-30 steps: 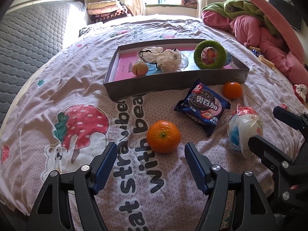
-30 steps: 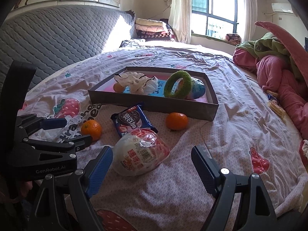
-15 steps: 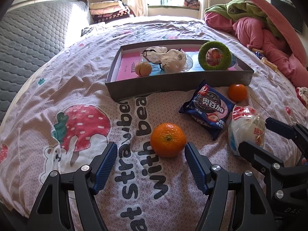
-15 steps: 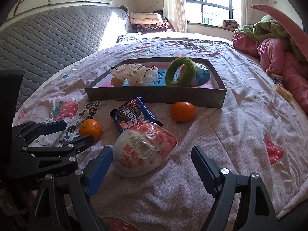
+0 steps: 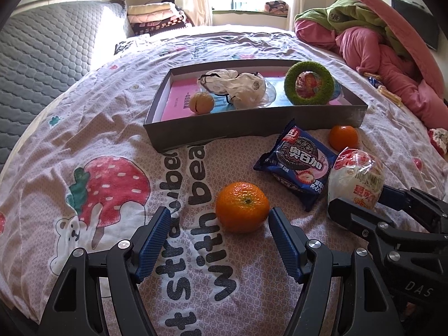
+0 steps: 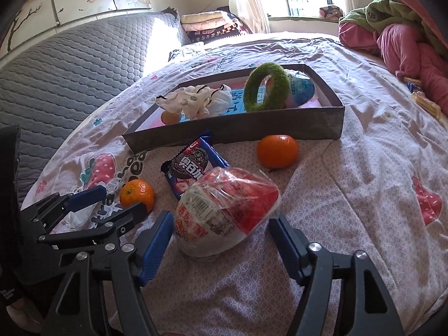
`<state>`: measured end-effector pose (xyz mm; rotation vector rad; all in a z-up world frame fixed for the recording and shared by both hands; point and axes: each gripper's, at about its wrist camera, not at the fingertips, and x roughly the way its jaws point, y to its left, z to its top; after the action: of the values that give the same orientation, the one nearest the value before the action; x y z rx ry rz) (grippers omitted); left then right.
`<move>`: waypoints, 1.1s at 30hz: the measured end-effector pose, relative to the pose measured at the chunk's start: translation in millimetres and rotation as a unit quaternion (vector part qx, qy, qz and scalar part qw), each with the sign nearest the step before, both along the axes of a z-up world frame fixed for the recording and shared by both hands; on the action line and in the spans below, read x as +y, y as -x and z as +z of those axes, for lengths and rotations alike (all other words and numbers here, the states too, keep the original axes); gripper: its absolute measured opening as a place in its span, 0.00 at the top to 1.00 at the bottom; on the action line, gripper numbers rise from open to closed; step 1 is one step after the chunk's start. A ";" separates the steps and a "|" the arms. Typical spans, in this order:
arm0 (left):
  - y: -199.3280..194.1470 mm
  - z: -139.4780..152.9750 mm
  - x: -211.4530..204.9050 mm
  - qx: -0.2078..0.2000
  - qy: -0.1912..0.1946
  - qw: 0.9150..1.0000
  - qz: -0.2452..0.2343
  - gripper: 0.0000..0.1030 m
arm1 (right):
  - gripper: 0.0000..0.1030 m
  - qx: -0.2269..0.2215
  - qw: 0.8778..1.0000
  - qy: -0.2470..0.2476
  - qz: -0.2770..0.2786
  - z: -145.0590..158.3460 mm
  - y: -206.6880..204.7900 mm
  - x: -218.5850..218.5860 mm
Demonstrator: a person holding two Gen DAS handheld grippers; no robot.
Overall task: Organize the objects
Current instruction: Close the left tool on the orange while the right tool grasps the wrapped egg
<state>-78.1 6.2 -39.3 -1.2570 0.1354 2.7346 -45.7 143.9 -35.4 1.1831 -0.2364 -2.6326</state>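
My left gripper [image 5: 219, 221] is open, low over the bed. An orange [image 5: 242, 207] lies between its blue pads, nearer the right one and untouched. My right gripper [image 6: 221, 224] straddles a white and red wrapped bun [image 6: 224, 210] that rests on the bed. Its jaws are closing, and both pads meet the wrapper. A blue cookie pack [image 5: 299, 162] and a second orange [image 5: 343, 137] lie in front of the grey tray [image 5: 224, 137]. In the tray are a green ring [image 5: 291, 89], a white cloth [image 5: 240, 86] and a small brown fruit [image 5: 201, 102].
A strawberry-print quilt [image 5: 112, 184] covers the bed. A grey quilted headboard [image 6: 70, 70] runs along the left. Pink and green bedding [image 5: 378, 42] is piled at the back right. In the right wrist view my left gripper [image 6: 123, 200] stands close beside the right one.
My right gripper has moved forward and down around the wrapped bun, rolled a little, and its jaws have narrowed onto it. The left gripper has stayed around the orange.
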 end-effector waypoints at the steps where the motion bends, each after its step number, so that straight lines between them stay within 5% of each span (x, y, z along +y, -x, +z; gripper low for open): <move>1: 0.5 0.0 0.1 0.001 -0.001 1.000 0.000 0.28 | 0.40 0.000 1.000 0.001 -0.001 -0.3 0.8 0.6; 12: 12.4 -5.8 0.7 -0.003 -0.022 1.000 0.000 0.29 | 0.47 0.017 1.000 0.007 -0.002 2.6 4.0 7.0; 18: 10.8 -9.2 1.5 -0.008 -0.038 0.999 -0.015 0.59 | 0.47 0.028 1.000 0.005 0.000 7.0 3.3 7.0; 24: 4.5 -6.0 7.3 0.003 -0.023 0.999 -0.023 0.61 | 0.47 0.038 0.999 0.002 -0.001 11.0 1.7 8.9; 33: 0.3 17.1 1.0 0.023 -0.051 0.998 -0.021 0.61 | 0.47 0.051 0.999 0.002 0.002 18.4 -0.4 9.9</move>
<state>-78.4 7.2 -22.2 -1.1508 0.0268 2.6990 -45.3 153.8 -17.0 1.0425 -0.2198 -2.6787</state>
